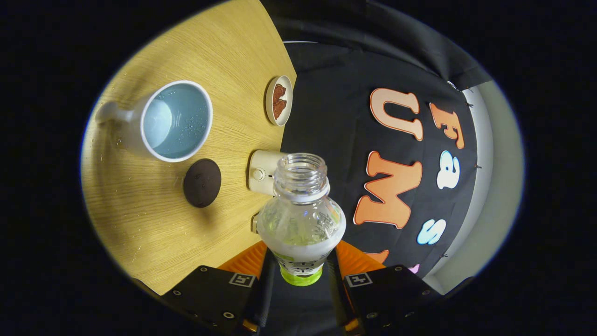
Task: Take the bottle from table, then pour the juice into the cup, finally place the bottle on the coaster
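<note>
At the bottom centre of the frame the tool [301, 268] is closed on the bottle [301, 219], one finger pressed to each side of its lower body, so the bottle stands out ahead of the fingers with its open, capless mouth pointing away from the camera. The whole scene is rolled: the table [154, 233] fills the left half of the frame and the booth wall the right, which I read as the bottle being tipped on its side, as one would for pouring or coming back from it. Its body looks clear and nearly empty, with only a pale cloudy band low down near the fingers. A label wraps it just above the grip, with small dark print and a bright green band, too small and bent to read.

Just beyond the bottle mouth, partly hidden by it, sits a small white box [261, 173] with a round knob on its face. Left of that, at centre left, lies the dark round coaster [201, 182], bare and ready to take the bottle. Farther, toward the upper left, the white cup [173, 120] has its pale blue inside turned to the camera, with small droplets on the wall; whether juice lies in it I cannot tell. Farthest, at upper centre by the table edge, a small dish [279, 100] holds brown pieces.
</note>
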A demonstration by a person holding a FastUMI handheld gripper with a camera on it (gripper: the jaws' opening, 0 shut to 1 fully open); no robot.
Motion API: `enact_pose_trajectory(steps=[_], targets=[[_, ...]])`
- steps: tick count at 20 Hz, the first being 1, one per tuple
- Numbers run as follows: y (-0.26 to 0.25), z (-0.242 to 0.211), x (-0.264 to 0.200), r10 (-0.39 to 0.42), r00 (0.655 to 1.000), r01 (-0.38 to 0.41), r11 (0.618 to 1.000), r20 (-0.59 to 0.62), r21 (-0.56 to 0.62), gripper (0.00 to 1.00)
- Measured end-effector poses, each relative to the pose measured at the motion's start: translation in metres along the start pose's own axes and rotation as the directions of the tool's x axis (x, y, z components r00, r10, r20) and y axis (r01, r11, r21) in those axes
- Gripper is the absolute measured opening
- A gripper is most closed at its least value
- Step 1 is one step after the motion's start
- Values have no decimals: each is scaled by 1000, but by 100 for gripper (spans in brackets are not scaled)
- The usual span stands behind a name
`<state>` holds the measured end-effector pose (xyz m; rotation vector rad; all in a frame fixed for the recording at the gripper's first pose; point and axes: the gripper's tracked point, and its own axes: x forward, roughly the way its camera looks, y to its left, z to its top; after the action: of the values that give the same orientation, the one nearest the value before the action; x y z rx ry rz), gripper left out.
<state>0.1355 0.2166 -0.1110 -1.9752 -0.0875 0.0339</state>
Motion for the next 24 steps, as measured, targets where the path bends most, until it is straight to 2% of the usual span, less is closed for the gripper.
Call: enact_pose_trajectory(steps=[9, 24], targets=[[-9, -3, 4, -13, 1000, 15, 996, 23, -90, 55], [-26, -5, 10, -25, 999, 33, 984, 45, -175, 55]])
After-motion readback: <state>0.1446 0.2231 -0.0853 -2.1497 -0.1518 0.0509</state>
